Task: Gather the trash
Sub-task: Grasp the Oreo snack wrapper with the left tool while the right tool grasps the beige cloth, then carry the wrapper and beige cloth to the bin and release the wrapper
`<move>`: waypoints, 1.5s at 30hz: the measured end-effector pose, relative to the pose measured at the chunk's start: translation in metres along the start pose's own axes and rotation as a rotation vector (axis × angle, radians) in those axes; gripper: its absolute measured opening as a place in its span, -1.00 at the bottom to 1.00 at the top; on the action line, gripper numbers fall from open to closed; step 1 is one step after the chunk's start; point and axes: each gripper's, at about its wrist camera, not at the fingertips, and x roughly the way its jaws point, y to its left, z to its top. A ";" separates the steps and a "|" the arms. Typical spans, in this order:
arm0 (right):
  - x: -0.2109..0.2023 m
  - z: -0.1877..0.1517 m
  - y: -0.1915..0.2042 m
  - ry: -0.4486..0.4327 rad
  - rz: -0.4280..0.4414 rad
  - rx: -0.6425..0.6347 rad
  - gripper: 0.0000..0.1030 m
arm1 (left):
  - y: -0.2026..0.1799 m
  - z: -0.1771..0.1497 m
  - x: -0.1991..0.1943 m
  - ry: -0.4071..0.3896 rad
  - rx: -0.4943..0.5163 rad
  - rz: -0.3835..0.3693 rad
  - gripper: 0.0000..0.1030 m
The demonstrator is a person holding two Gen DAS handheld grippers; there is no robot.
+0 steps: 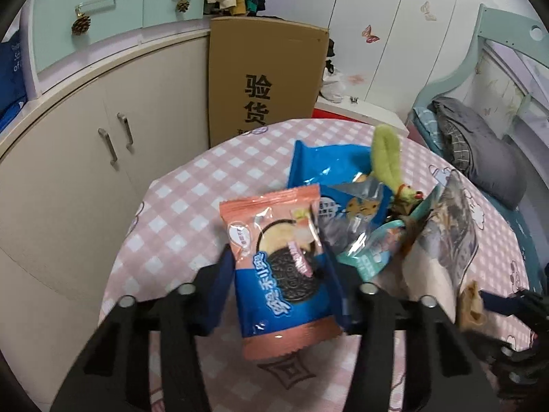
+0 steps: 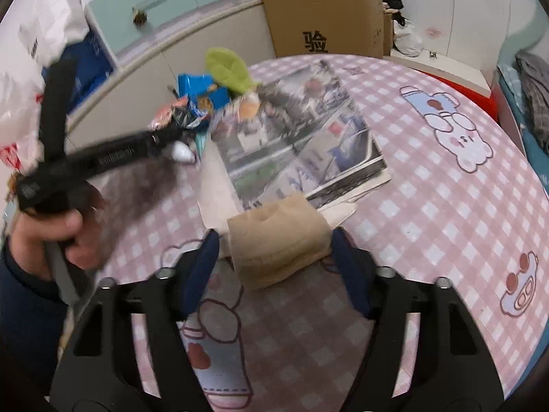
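Left gripper [image 1: 279, 267] clamps a pink-and-blue cookie packet [image 1: 281, 267] between its blue pads [image 1: 223, 288], the packet lifted at a tilt above the pink checked worktop [image 1: 171, 219], one pad against each long edge. Right gripper [image 2: 276, 250] straddles a folded tan paper wad [image 2: 279, 243] that lies on the worktop; its pads sit just beside the wad's two sides, and with the blur I cannot tell whether they press on it or stand slightly clear. Seen from the left wrist, the same wad sits at the near right edge of the pile, next to the dark tip of the right gripper. Just beyond the cookie packet lies a heap of trash: a blue snack bag [image 1: 329, 164], a clear torn wrapper [image 1: 357, 237], a teal wrapper [image 1: 374, 257], and a green plush piece [image 1: 386, 158] sticking up at the back. A printed newspaper sheet [image 2: 298, 137] lies flat beside the heap and touches the far edge of the tan wad. In the right wrist view a person's hand [image 2: 58, 237] grips the handle of the left gripper, a dark blue sleeve below it. Behind the worktop stand a cardboard box [image 1: 264, 82] with printed characters, a cream cabinet [image 1: 103, 151] with metal handles, mint drawers [image 1: 103, 10] hung with pine cones, white wardrobe doors with butterfly stickers, and a bed [image 1: 487, 144] with grey bedding at the right.
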 end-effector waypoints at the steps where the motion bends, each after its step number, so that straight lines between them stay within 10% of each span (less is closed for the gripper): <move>1: -0.001 -0.001 -0.001 -0.007 0.005 0.001 0.04 | -0.001 0.000 -0.002 -0.007 -0.001 0.002 -0.19; 7: -0.015 -0.008 -0.016 -0.031 0.031 0.046 -0.22 | -0.001 -0.008 -0.015 -0.021 -0.018 -0.016 -0.29; 28: -0.018 -0.015 -0.025 -0.025 0.018 0.042 -0.01 | -0.002 -0.038 -0.057 -0.035 -0.062 -0.065 -0.32; 45: -0.093 -0.019 -0.081 -0.200 0.009 0.183 -0.27 | -0.048 -0.017 -0.108 -0.144 0.005 -0.170 -0.33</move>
